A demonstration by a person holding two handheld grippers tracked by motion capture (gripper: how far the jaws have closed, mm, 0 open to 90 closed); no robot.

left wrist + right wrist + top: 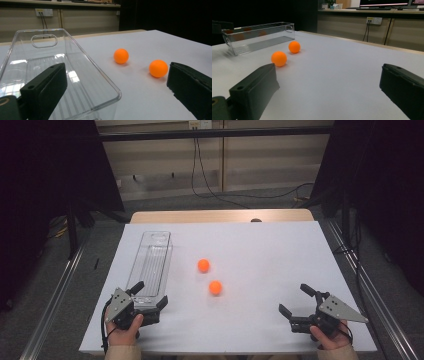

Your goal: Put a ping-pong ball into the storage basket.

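White bench: my two open tools (148, 296) (296, 300) flank light, roll-prone small orange balls (215, 287), best pinched across the middle.

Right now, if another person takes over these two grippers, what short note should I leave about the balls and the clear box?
Left gripper: jaws open, holding nothing, at the near end of the clear box; one jaw sits over the box's near end, the other outside it on the ball side.
Right gripper: jaws open, holding nothing, low over the white table near its front right.
Two orange balls lie loose on the table right of the box: far ball, near ball.
Done: nothing yet; the box looks empty.
Left: probably pick up each ball and put it into the box, nearer one first.
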